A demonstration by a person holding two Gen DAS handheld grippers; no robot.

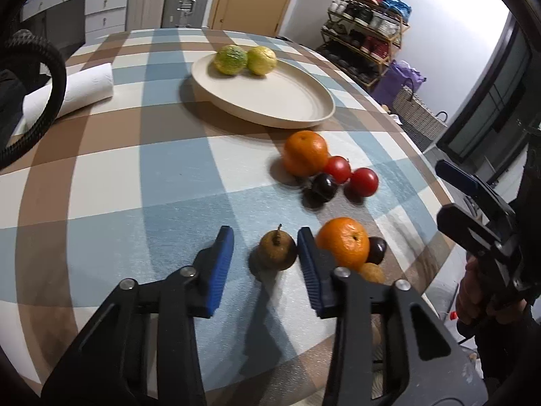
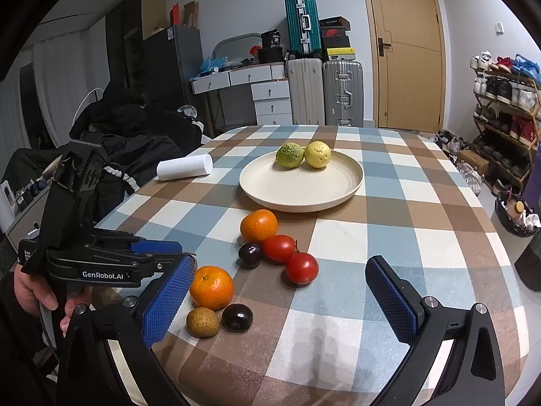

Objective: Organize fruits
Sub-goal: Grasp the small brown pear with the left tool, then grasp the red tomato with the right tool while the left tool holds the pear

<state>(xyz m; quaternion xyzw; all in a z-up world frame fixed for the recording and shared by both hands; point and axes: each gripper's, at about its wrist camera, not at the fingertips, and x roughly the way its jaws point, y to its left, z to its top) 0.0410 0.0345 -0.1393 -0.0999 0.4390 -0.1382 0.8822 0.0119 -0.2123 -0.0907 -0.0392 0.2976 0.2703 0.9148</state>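
The left gripper stood open astride the small brown stemmed pear on the checked-cloth desk, presumably for transfer to the cream round plate holding two yellow-green citrus fruits, while the right gripper hovered open, empty.

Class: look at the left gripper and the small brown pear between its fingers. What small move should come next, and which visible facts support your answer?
Probably close the left gripper on the brown pear. Its fingers are open with the pear between them, one pad near the fruit's right side, and the pear sits on the tablecloth. The plate holds only two yellow-green fruits, so there is room.
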